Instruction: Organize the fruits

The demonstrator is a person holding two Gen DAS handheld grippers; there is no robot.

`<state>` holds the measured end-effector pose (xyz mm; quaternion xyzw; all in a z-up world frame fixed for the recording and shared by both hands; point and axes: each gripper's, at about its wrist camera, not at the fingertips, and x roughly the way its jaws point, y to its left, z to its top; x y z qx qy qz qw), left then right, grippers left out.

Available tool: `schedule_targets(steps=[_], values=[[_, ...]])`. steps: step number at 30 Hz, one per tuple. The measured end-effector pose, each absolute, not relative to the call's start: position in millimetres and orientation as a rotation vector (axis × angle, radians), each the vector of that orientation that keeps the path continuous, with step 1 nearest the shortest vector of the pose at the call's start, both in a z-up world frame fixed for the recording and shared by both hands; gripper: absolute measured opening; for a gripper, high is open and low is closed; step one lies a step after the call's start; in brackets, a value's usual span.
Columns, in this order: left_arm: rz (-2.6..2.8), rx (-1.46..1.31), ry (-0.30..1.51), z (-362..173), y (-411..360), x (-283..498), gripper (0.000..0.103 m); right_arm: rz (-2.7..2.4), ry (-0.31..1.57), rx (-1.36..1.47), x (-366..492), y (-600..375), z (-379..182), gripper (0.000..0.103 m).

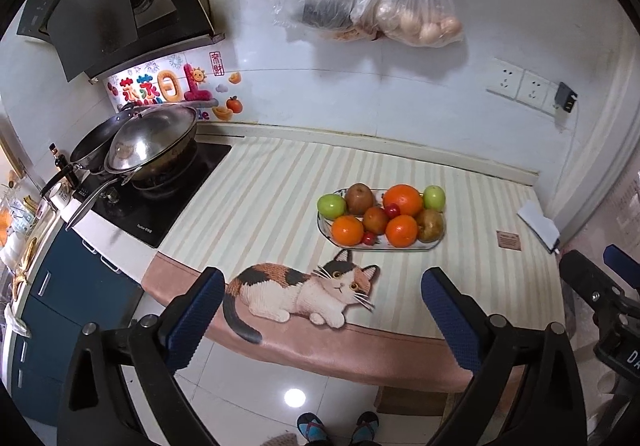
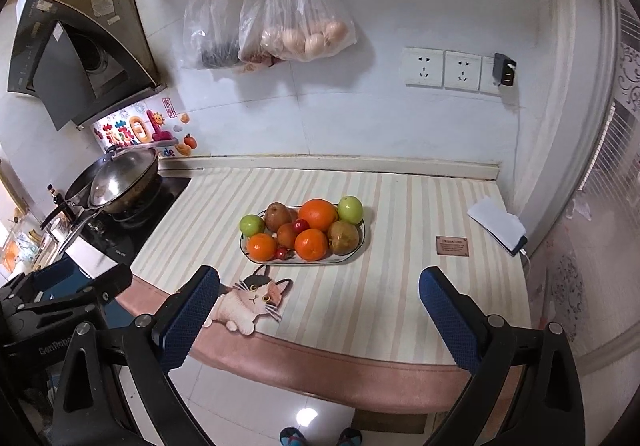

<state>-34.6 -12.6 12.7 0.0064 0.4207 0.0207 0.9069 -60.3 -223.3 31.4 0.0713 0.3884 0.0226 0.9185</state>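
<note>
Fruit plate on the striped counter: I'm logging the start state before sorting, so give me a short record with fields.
plate: oval plate on the striped mat, right of the stove
oranges: three, largest at the back
green fruits: two, at the left end and the back right
brown fruits: three, one at the right
small red fruits: two, one in the middle
left tongs: open, empty, short of the plate
right tongs: open, empty
</note>
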Motion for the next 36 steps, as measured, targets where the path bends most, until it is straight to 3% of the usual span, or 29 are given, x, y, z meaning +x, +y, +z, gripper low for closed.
schedule_targets(steps=[16,36], values=[[0.12,0.023,0.898,-5.1,-6.6,-0.7,0.101,0.099,0.844,0.132,-9.9,-206.4,1.2,0.102],[0.115,0.022,0.903,-6.8,-8.3,3.4,0.101,0.093,0.852,0.139,-7.3,-208.2,-2.6,0.102]])
